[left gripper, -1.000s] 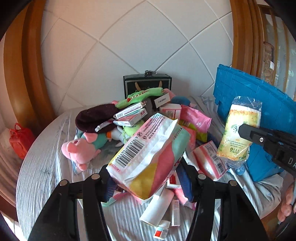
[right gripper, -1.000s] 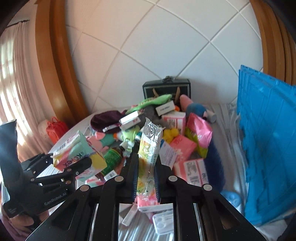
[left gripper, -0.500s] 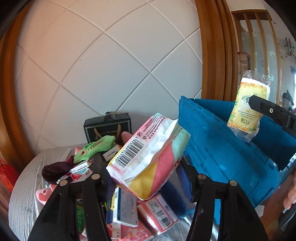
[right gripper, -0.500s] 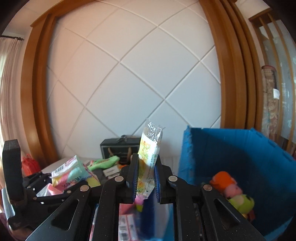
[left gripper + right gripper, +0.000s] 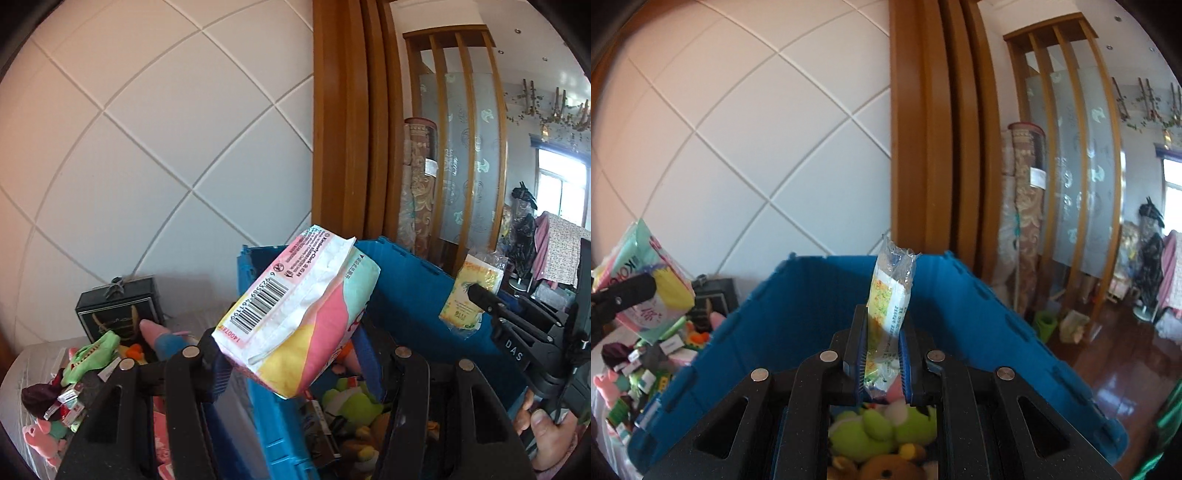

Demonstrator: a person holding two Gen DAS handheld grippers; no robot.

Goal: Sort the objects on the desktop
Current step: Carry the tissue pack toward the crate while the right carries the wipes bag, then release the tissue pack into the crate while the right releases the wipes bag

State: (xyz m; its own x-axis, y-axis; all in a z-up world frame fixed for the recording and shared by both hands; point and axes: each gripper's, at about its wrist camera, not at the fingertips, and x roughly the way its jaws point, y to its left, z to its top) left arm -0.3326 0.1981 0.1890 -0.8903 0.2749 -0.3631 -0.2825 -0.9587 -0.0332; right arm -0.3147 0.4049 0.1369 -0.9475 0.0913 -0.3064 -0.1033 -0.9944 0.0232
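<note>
**Desk:** What did the two wrist cameras catch?

**Photographer:** Both grippers were raised at a blue crate (image 5: 979,317), each carrying a packet. The left gripper (image 5: 295,360) had its fingers (image 5: 218,369) clamped on a pastel pack (image 5: 299,314), pink, yellow and mint with a barcode on its white end. The pack was tilted, its lower corner over the crate's near wall.

**Desk:** And the right one?

**Photographer:** The right gripper (image 5: 882,363) had its fingers (image 5: 857,354) squeezed tight on a slim sachet (image 5: 890,295), yellow-green print with a clear crimped top. It stood nearly upright over the open crate. In the left view the same sachet (image 5: 469,291) showed at the crate's far side, with a hand (image 5: 543,432) on the handle below.

**Desk:** What was in the crate?

**Photographer:** Soft toys: a green plush (image 5: 882,428) under the right gripper, and something brown beside it, too cut off to name.

**Desk:** And the rest?

**Photographer:** A heap stayed on the worktop (image 5: 33,362) left of the crate: a green crocodile toy (image 5: 92,354), a pink pig (image 5: 40,435), small boxes. A dark case (image 5: 118,314) stood against the quilted wall (image 5: 147,147) behind them.
</note>
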